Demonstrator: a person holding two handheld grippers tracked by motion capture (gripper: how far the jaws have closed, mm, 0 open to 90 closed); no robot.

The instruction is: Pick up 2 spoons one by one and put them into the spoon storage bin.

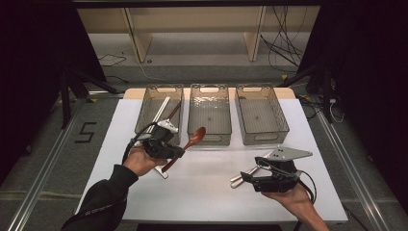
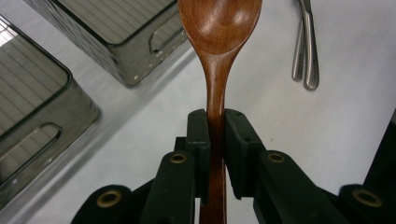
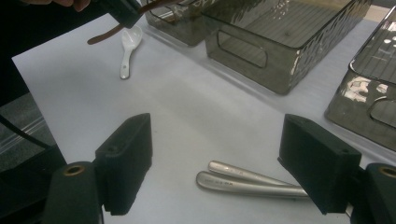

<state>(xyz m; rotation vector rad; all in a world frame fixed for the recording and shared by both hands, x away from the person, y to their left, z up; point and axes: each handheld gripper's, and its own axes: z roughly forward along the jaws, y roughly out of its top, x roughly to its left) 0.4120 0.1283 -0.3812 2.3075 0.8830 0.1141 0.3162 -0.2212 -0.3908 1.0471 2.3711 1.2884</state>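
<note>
Wooden spoon (image 2: 218,28) clamped by left gripper (image 1: 174,150), probably bound for bins (image 1: 209,114); right gripper (image 3: 219,163) spread above metal handles (image 3: 243,179).

Three grey plastic baskets (image 1: 210,115) beyond both tongs; one wooden spoon (image 2: 218,42) between the left tongs' jaws; two metal utensil handles (image 3: 247,182) between the right tongs' jaws; one white ceramic spoon (image 3: 127,51) beneath the left tongs
</note>
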